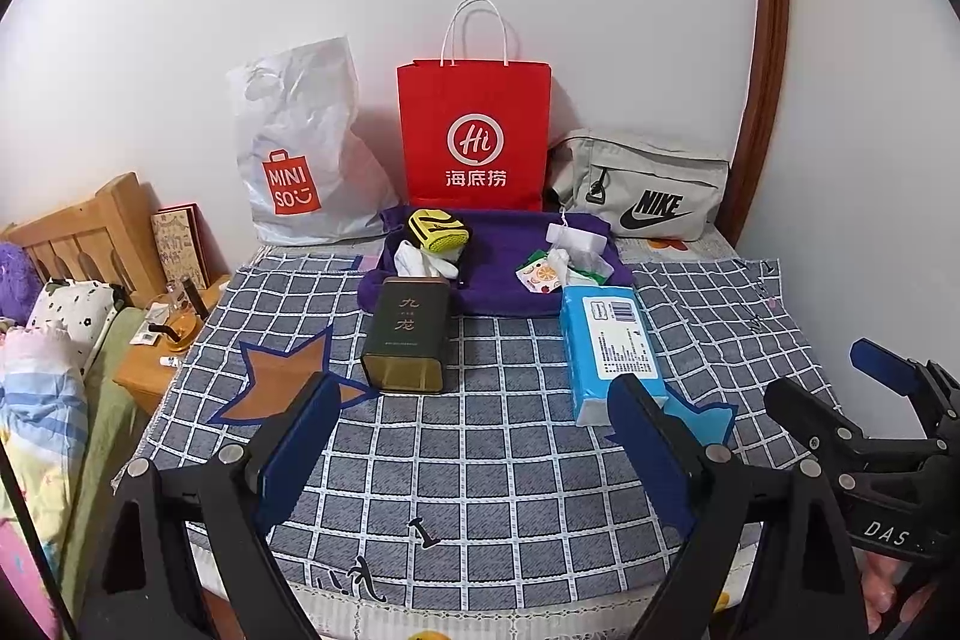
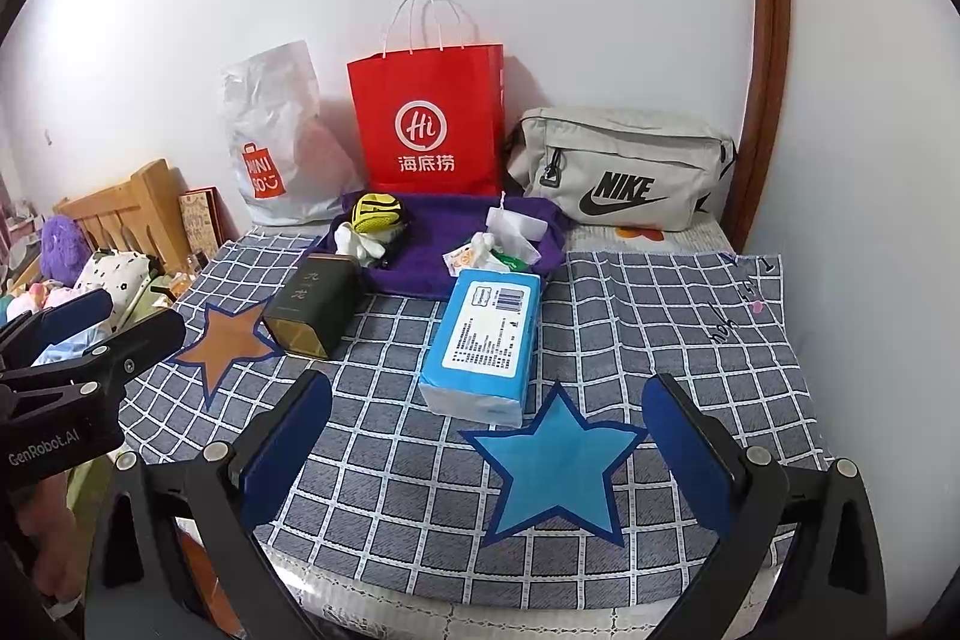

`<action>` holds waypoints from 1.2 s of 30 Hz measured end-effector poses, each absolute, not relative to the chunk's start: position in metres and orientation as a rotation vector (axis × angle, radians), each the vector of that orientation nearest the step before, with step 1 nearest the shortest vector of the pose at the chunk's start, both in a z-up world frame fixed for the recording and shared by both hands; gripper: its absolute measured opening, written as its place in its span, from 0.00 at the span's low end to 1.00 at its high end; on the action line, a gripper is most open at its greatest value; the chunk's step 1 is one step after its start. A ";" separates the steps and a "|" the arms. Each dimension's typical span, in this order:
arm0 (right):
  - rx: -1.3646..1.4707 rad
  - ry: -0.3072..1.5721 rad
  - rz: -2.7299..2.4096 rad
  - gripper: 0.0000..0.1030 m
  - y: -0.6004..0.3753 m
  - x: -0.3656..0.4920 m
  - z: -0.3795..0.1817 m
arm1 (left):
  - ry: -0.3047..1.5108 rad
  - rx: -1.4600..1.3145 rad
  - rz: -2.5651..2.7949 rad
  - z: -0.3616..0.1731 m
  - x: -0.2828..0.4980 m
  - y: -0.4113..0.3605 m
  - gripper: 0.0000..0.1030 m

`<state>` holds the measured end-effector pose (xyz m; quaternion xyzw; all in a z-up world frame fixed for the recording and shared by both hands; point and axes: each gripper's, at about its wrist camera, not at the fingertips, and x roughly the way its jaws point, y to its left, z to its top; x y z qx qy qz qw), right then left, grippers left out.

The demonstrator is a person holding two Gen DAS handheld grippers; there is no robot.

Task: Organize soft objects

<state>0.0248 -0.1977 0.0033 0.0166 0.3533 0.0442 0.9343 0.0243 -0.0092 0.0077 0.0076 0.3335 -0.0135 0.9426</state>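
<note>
A blue tissue pack point(image 1: 609, 343) point(image 2: 483, 340) lies on the checked cloth point(image 1: 480, 460) point(image 2: 420, 490), right of a dark green tin point(image 1: 408, 337) point(image 2: 315, 307). Behind them a purple cloth tray point(image 1: 504, 250) point(image 2: 438, 232) holds a yellow pouch point(image 1: 438, 231) point(image 2: 375, 211), white socks point(image 1: 423, 262) point(image 2: 360, 241) and small wipe packets point(image 1: 564, 262) point(image 2: 507, 241). My left gripper point(image 1: 480, 451) is open and empty above the cloth near its front edge. My right gripper point(image 2: 489, 451) is open and empty above a blue star patch point(image 2: 555, 466). The right gripper also shows in the left wrist view point(image 1: 840, 400), and the left gripper in the right wrist view point(image 2: 114, 322).
Against the wall stand a white Miniso bag point(image 1: 300, 154) point(image 2: 276, 142), a red paper bag point(image 1: 474, 136) point(image 2: 429, 124) and a grey Nike bag point(image 1: 648, 190) point(image 2: 624, 172). An orange star patch point(image 1: 282, 376) point(image 2: 231, 337) lies left. A bed and nightstand point(image 1: 156, 358) sit at left.
</note>
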 end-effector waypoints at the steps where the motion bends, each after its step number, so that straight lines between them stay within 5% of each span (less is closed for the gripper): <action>1: 0.034 0.722 0.091 0.99 -0.197 0.024 0.004 | 0.679 0.016 -0.027 0.008 0.024 -0.009 0.88; 36: 0.035 0.712 0.096 0.99 -0.199 0.024 0.007 | 0.679 0.013 -0.029 0.011 0.030 -0.011 0.88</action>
